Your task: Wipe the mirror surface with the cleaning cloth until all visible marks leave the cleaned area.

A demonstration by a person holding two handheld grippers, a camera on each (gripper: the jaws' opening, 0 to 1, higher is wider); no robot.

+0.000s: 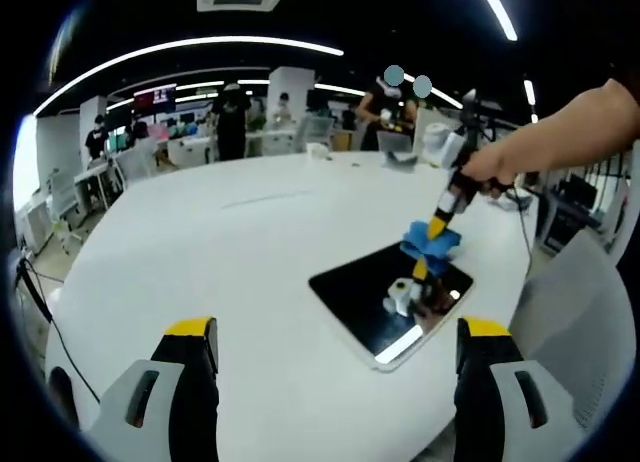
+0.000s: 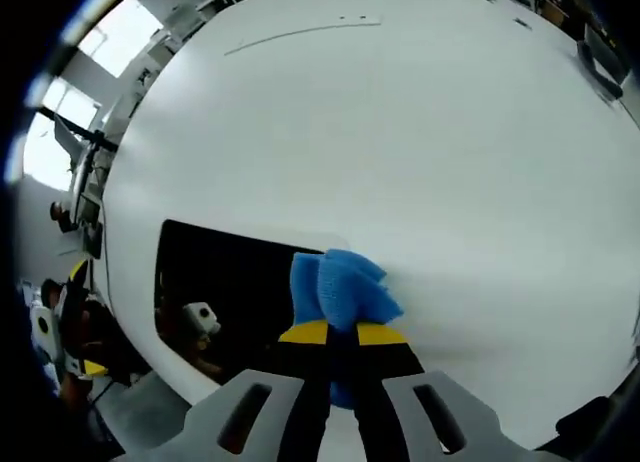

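A dark rectangular mirror (image 1: 372,302) lies flat on the white round table (image 1: 230,252). My right gripper (image 1: 432,240), held by a hand, comes in from the upper right, shut on a blue cleaning cloth (image 1: 430,244) that rests at the mirror's far edge. In the right gripper view the cloth (image 2: 340,284) bunches above my shut right gripper (image 2: 342,334), lying over the edge of the mirror (image 2: 225,282). My left gripper (image 1: 335,347) stands open well short of the mirror, nothing between its jaws.
The mirror reflects the gripper and ceiling lights. Chairs (image 1: 580,312) stand at the table's right edge. People and desks (image 1: 230,122) are far behind the table. A cable (image 1: 45,312) hangs at the left.
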